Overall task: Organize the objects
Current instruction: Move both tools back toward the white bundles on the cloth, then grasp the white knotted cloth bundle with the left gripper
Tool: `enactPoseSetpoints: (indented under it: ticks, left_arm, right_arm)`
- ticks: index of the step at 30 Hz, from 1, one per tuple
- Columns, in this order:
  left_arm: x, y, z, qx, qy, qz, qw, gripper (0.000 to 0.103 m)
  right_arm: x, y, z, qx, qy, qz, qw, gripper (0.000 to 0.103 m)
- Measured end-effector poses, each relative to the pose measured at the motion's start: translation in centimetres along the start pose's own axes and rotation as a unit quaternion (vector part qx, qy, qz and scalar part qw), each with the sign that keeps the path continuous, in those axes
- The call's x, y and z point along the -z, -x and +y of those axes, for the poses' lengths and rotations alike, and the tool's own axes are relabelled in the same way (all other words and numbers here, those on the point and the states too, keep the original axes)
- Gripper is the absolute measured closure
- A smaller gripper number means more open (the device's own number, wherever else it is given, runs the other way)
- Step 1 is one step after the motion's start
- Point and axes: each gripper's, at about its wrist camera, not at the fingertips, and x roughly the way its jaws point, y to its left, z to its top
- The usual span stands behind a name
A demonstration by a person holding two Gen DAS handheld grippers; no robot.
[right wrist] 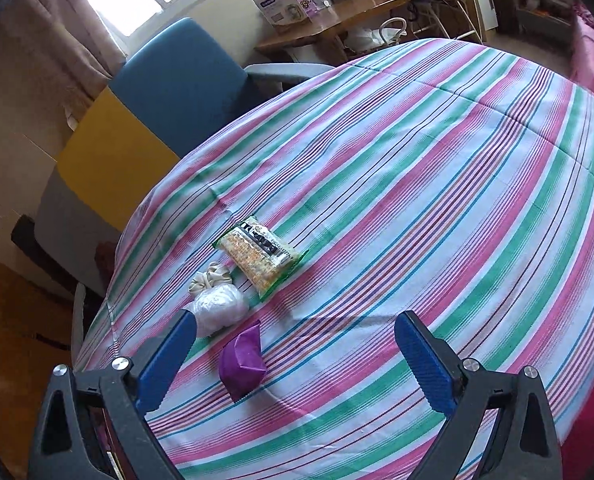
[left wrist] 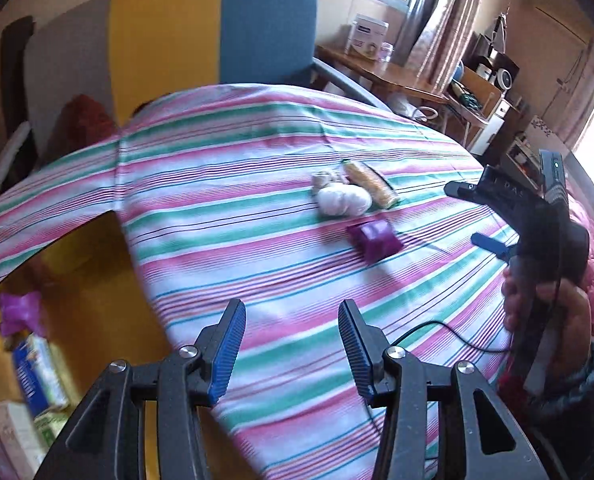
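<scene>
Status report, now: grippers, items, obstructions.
Left gripper open, empty. Right gripper wide open above purple packet. White bundle close beside; nothing blocking.

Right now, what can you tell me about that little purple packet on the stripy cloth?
The small shiny purple packet looks like a crinkly foil or plastic pouch, puffed in the middle with flattened ends. It lies flat and slightly askew on the pink, green and white striped cloth, alone, with a gap between it and the white bundled plastic bag nearby. Nothing touches it but the cloth. It sits in front of the right claw, whose blue pads are spread wide and not gripping it.
</scene>
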Motion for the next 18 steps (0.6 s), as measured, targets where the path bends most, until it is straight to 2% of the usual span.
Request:
enactPoseSetpoints:
  ticks: [2, 9, 12, 18]
  left_arm:
    - [-1.4, -1.9, -0.6, 0.014, 0.006, 0.014, 0.9998, 0.054]
    - [-6.5, -8.9, -1.2, 0.029, 0.033, 0.050, 0.9978, 0.051]
    - [-9.2, -11.1, -1.5, 0.021, 0.018, 0.046, 0.9985, 0.053]
    - [-13.0, -15.3, -3.2, 0.013, -0.042, 0.046, 0.9980, 0.053]
  right_arm:
    - [-0.1, 0.0, -0.4, -0.009, -0.011, 0.004, 1.000, 0.002]
    - [-0.2, -0.5, -1.3, -0.032, -0.041, 0.023, 0.998, 0.001]
    - [-0.1, -0.9, -1.2, -0.040, -0.042, 0.036, 0.998, 0.001]
    - [0.2, -1.8, -0.8, -0.061, -0.039, 0.063, 0.995, 0.001]
